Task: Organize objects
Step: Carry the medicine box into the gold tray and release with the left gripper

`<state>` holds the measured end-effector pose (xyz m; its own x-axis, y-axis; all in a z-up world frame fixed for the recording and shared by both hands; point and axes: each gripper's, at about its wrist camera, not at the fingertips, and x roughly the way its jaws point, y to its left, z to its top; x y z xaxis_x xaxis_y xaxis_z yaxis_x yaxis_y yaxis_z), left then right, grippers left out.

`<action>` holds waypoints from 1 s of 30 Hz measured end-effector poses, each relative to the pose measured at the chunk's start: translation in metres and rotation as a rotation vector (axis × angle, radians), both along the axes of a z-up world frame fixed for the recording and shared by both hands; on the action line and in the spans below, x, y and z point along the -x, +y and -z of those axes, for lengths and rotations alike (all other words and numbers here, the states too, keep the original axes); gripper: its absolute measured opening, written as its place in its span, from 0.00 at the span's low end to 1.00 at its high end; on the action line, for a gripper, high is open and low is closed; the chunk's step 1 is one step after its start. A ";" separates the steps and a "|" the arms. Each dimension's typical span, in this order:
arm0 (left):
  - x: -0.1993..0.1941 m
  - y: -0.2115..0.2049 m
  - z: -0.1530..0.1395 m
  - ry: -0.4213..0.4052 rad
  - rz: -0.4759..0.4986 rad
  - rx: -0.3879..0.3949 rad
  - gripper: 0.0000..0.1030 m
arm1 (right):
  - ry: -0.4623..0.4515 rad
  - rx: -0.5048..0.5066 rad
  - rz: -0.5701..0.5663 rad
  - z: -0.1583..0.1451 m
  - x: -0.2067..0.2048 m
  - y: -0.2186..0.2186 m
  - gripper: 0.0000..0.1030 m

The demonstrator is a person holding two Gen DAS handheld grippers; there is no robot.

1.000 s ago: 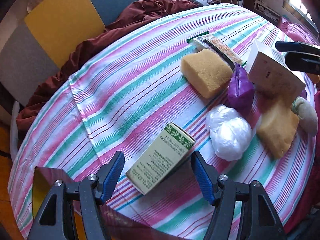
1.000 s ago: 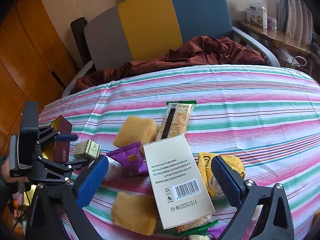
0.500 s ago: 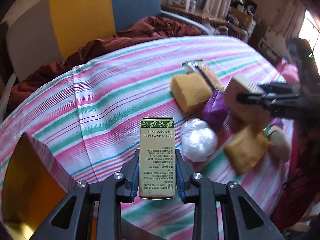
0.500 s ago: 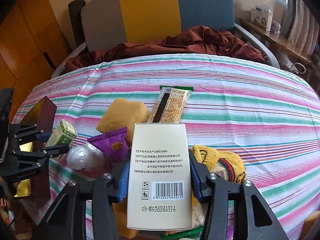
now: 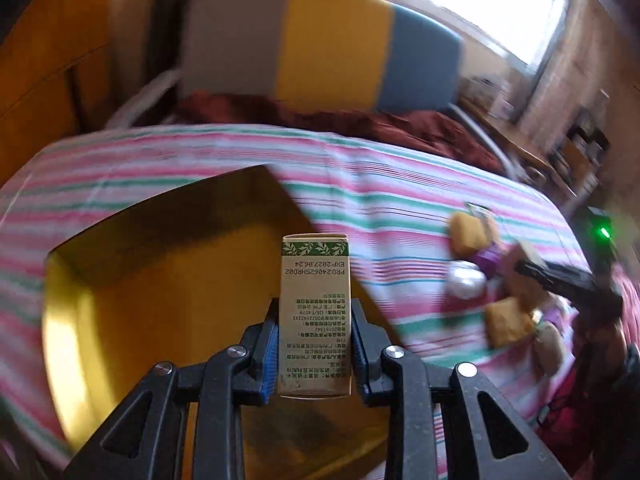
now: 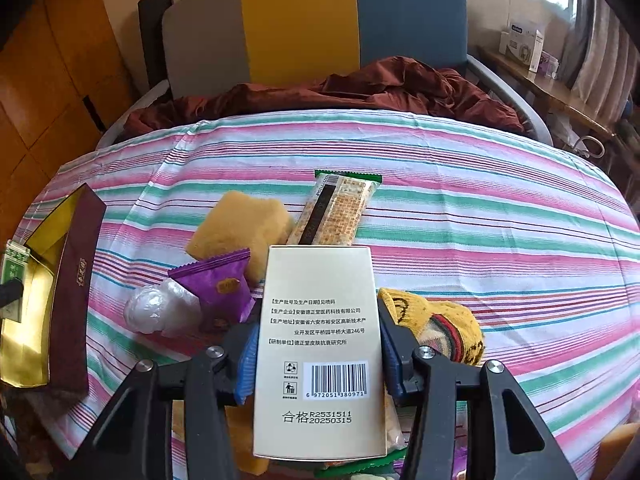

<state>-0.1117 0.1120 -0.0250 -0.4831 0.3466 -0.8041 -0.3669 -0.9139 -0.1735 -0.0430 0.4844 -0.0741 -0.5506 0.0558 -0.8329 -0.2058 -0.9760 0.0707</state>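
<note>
left claw (image 5: pixel 315 344) grips a cream green-leafed carton (image 5: pixel 315 312).

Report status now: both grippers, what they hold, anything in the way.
Left gripper shut on green-trimmed box, held over gold tray. Right gripper shut on cream barcode box, above snack pile. Tray floor looks bare; nothing blocking.

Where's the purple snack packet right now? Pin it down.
In the right wrist view, the purple snack packet lies on the striped tablecloth, left of the held beige box, between the plastic-wrapped ball and yellow sponge.
</note>
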 end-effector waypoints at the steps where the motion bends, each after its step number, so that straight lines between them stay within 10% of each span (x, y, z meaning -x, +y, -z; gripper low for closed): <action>1: 0.006 -0.020 0.005 -0.011 -0.069 0.020 0.29 | 0.000 -0.007 -0.003 0.000 0.000 -0.001 0.49; 12: 0.064 -0.121 0.044 -0.072 -0.410 0.065 0.29 | 0.005 -0.076 -0.017 0.002 -0.002 -0.012 0.49; 30: 0.075 -0.130 0.046 -0.034 -0.453 0.149 0.37 | 0.013 -0.086 -0.017 0.002 0.001 -0.011 0.49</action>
<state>-0.1871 -0.0178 -0.0707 -0.5317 -0.0127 -0.8468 0.0775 -0.9964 -0.0337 -0.0436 0.4732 -0.0762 -0.5628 0.1176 -0.8182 -0.1891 -0.9819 -0.0110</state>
